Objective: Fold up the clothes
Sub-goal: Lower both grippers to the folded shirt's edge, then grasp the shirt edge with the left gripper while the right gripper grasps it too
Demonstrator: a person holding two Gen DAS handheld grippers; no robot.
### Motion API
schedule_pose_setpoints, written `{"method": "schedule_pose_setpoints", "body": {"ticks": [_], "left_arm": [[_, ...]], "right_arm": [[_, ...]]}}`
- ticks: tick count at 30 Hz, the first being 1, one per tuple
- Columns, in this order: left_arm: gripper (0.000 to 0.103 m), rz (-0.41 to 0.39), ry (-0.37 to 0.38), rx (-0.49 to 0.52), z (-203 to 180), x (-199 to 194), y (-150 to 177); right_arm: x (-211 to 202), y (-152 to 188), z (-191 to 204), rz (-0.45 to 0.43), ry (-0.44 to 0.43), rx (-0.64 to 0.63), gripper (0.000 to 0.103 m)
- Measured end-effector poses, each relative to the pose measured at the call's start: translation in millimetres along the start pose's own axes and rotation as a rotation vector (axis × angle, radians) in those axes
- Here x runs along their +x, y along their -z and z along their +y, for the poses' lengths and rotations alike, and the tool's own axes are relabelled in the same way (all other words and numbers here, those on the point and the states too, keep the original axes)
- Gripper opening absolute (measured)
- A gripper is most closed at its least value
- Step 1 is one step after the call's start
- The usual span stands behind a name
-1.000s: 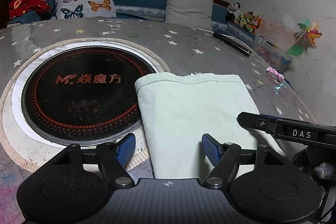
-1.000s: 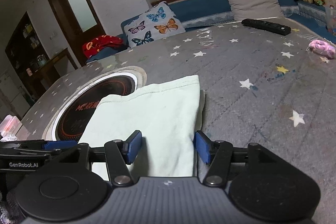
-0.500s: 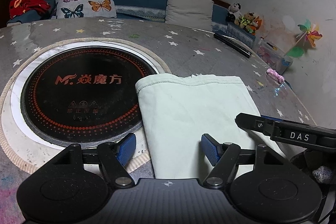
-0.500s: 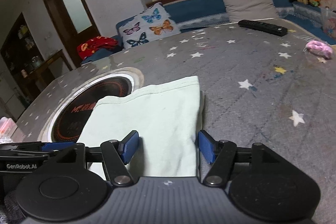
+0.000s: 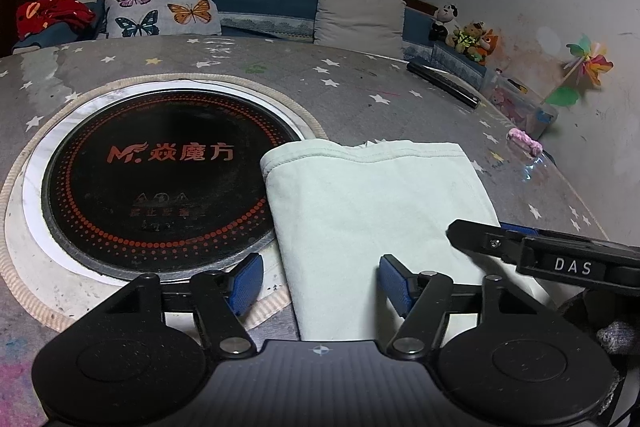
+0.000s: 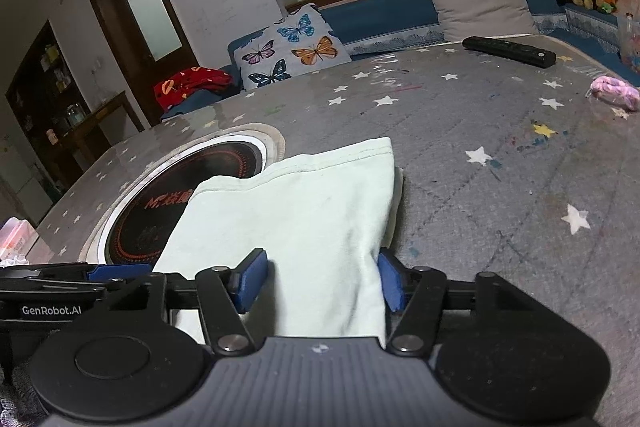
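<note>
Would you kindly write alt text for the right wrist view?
An open right gripper straddles the near edge of a folded pale green garment on a star-patterned grey table. A round black cooktop lies left, partly under the garment.

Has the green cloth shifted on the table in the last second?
No. The green cloth overlaps the black cooktop rim just as before.

Bench (image 5: 360, 83): round, grey cloth cover printed with white stars. Set into it at left, a black circular cooktop (image 5: 160, 179) with orange lettering and a pale ring. Just right of it and overlapping its rim, a folded pale green garment (image 5: 372, 195). Far right: black remote control (image 5: 442, 83); pink bundle (image 5: 524, 142) near the edge.
</note>
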State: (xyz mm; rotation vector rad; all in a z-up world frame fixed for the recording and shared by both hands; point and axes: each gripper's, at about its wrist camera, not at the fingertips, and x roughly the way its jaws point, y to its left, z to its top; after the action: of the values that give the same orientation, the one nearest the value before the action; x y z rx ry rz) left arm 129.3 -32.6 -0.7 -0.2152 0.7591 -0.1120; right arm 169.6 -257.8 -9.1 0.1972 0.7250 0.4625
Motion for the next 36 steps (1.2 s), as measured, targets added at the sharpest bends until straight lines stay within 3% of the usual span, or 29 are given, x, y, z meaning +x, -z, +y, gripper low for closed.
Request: {"method": "schedule_pose_setpoints", "body": {"ticks": [7, 10, 13, 16, 18, 21, 36], "left_arm": [[0.064, -0.005, -0.017, -0.001, -1.0, 0.0, 0.9], [0.063, -0.004, -0.016, -0.008, 0.2, -0.1, 0.7], [0.057, 0.0, -0.008, -0.011, 1.0, 0.2, 0.3], [0.04, 0.009, 0.007, -0.006, -2.6, 0.9, 0.1], [0.021, 0.017, 0.023, -0.007, -5.3, 1.6, -0.2], [0.011, 0.022, 0.033, -0.002, -10.8, 2.1, -0.6], [0.008, -0.001, 0.115, 0.114, -85.2, 8.5, -24.1]], "right_arm": [[-0.6, -0.2, -6.6, -0.01, -0.001, 0.017, 0.056], [1.4, 0.7, -2.6, -0.004, -0.024, 0.011, 0.05], [2.8, 1.4, -3.8, -0.005, -0.044, 0.033, 0.036], [0.2, 1.8, -10.3, -0.012, -0.065, 0.073, 0.024], [-3.5, 2.6, -12.0, -0.02, -0.074, 0.087, 0.02], [-10.6, 4.0, -11.2, -0.033, -0.075, 0.082, 0.017], [-68.3, -16.7, -46.1, -0.148, 0.014, 0.073, 0.013]]}}
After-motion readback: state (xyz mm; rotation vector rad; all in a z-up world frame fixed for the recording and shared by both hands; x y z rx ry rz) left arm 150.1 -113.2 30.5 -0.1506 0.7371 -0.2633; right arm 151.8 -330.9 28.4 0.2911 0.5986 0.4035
